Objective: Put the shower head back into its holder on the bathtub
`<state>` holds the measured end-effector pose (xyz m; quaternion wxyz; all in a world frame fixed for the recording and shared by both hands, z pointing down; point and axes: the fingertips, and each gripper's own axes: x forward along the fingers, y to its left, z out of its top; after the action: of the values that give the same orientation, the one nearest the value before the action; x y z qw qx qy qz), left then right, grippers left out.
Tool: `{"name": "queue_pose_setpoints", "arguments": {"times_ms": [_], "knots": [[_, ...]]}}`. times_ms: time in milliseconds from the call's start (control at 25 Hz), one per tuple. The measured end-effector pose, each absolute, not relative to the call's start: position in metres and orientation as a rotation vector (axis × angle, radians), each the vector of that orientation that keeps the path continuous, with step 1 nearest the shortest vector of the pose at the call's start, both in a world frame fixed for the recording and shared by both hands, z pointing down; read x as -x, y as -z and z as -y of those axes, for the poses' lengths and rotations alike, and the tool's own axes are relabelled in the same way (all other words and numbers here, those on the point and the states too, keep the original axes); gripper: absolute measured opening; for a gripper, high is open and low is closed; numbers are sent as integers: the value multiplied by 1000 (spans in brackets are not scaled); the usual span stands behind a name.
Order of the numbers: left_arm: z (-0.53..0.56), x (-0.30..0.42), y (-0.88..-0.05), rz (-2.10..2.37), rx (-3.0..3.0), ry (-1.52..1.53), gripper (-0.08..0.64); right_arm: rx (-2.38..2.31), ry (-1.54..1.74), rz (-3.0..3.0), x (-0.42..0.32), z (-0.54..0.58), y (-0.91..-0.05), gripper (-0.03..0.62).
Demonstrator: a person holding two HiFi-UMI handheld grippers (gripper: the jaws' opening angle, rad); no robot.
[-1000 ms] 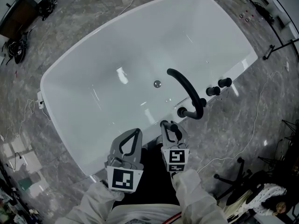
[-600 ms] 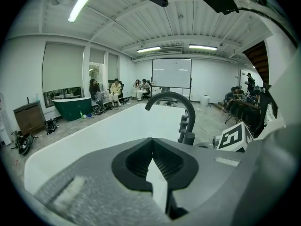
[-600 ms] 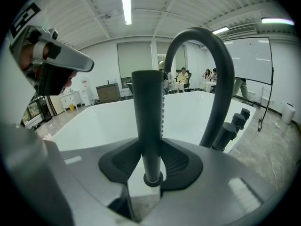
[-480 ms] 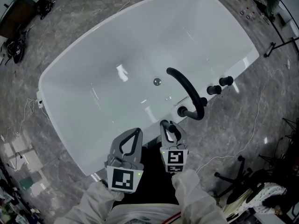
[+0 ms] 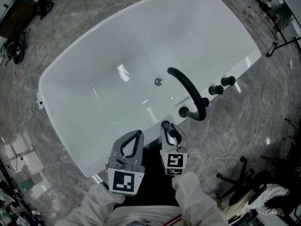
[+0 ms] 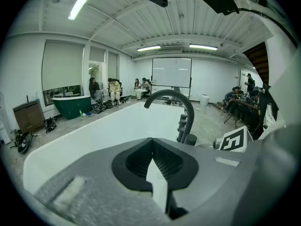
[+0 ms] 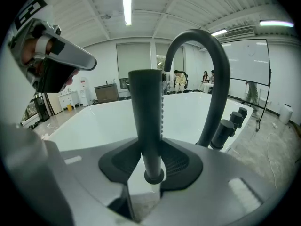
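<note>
Forearms in white sleeves [image 5: 193, 194] come up from the bottom edge of the head view, side by side. Both tools are tipped downward toward the near rim of the white bathtub [image 5: 94, 69].

On the one side, the left gripper [image 5: 139, 133] is held just beside the other one without touching it. Its jaws are closed tip to tip [image 6: 151, 140], with nothing caught between them; only white tub is seen through the loop.

Then the right gripper [image 5: 170, 127]: its jaws are clamped on the shower head [image 7: 146, 107], a dark stick-type handset held roughly upright between the pads, with its round lower end poking out just below them. A row of tiny nozzles can be made out down its right edge.

So the shower head [image 5: 173, 134] is off the tub, carried over the near rim. It's close to the base of the black arched faucet [image 5: 188, 91] but apart from it. Black knobs [image 5: 215, 89] are lined up along the rim past the faucet. Which fitting is the holder can't be told.
</note>
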<state>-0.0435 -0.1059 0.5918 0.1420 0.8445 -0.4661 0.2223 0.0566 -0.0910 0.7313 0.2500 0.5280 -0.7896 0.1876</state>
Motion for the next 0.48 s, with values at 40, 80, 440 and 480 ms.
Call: {"name": "queue_pose_setpoints", "arguments": {"times_ms": [40,80,440,480], "knots": [[105,42,-592,1341,-2437,-642,-8,-1444,-507,2151,-57,91,-731,138],[105,41,-593,1336,-2438,-642,-8,-1449,-504,2152,-57,91,-731,137],[102,38,-596,1316,-2441,-649,-8,-1465,-507,2161,-57,91,-731,140],[102,38,-596,1314,-2440,-651,-8,-1466,-508,2163,-57,91,-731,140]]}}
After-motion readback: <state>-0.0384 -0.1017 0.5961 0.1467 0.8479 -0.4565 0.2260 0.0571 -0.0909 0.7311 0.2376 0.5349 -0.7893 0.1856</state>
